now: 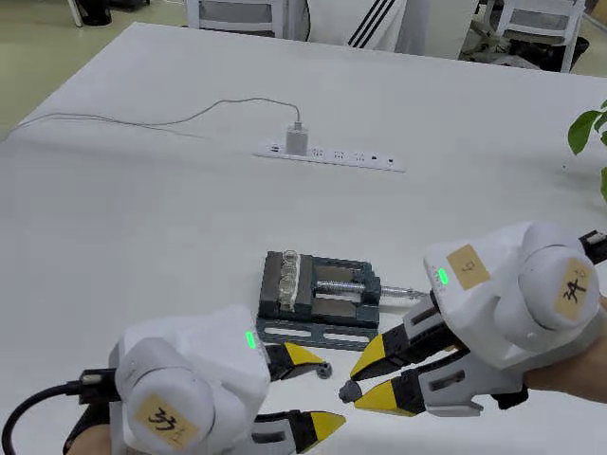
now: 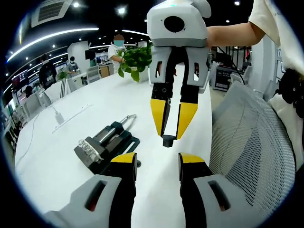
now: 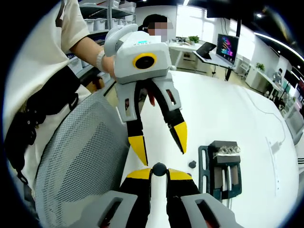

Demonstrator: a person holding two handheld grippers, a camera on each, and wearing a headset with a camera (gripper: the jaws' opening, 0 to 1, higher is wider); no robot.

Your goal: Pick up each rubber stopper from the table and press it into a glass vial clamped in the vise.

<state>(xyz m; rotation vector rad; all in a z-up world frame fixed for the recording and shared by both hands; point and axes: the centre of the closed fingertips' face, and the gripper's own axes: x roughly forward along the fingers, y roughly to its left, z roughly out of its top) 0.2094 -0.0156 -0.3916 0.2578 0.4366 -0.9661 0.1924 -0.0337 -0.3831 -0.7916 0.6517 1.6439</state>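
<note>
- In front of the vise [image 1: 318, 301], my right gripper [image 1: 351, 381] pinches a rubber stopper [image 1: 349, 391]; which way its axis runs I cannot tell.
- My left gripper [image 1: 332, 390] gapes open beside a second stopper [image 1: 325, 370] on the table [image 1: 142, 218].
- Vials [image 1: 288, 275] stand upright in the vise.

Bright, even overhead light; faint soft shadows on white table [image 1: 142, 218]; ceiling lights [image 2: 121, 9] flare; fisheye edges warp.

This is an open-plan office or tech lab. A long white counter [image 1: 142, 209] carries a power strip [image 1: 332, 154] toward its far edge, and a grey mesh office chair [image 3: 80, 156] stands at its near edge. Around it are a desk monitor [image 3: 228, 45], shelved storage bins [image 3: 102, 12], a potted plant [image 2: 137, 59] and strip ceiling lights [image 2: 52, 38].
</note>
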